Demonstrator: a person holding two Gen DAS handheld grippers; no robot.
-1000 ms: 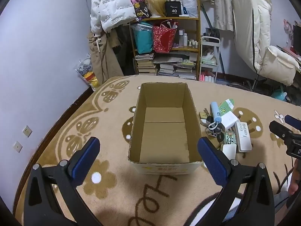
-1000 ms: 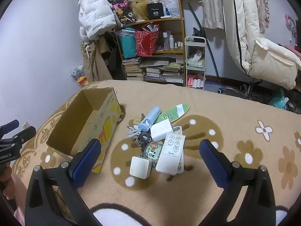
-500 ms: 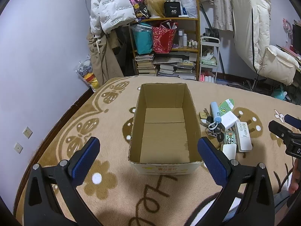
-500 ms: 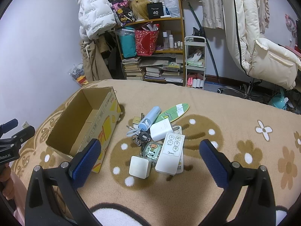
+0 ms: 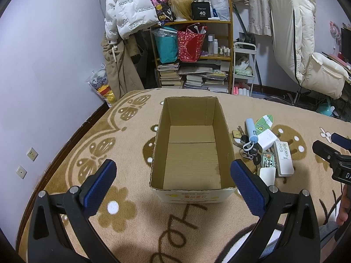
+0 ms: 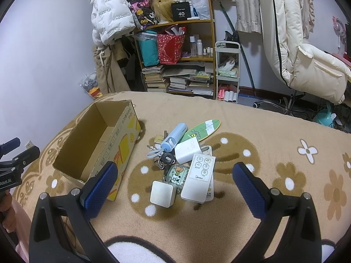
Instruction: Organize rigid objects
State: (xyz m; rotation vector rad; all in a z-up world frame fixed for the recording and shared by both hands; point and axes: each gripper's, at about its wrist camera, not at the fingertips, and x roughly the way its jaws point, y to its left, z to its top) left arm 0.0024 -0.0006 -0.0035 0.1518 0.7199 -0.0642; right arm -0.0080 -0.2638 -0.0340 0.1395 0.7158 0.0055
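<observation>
Cardboard box [image 5: 190, 146] open-topped, bare inside; both hand-held grippers [image 5: 173, 183] [image 6: 175, 185] spread wide, holding nothing.

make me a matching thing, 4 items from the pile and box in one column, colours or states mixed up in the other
Column one:
1. cardboard box
2. tube with a loop strap
3. surfboard-shaped tag
4. remote control

Column two:
a. green and white
b. white with grey buttons
c. open on top, nothing inside
d. light blue

Pairs: 1-c, 2-d, 3-a, 4-b
</observation>
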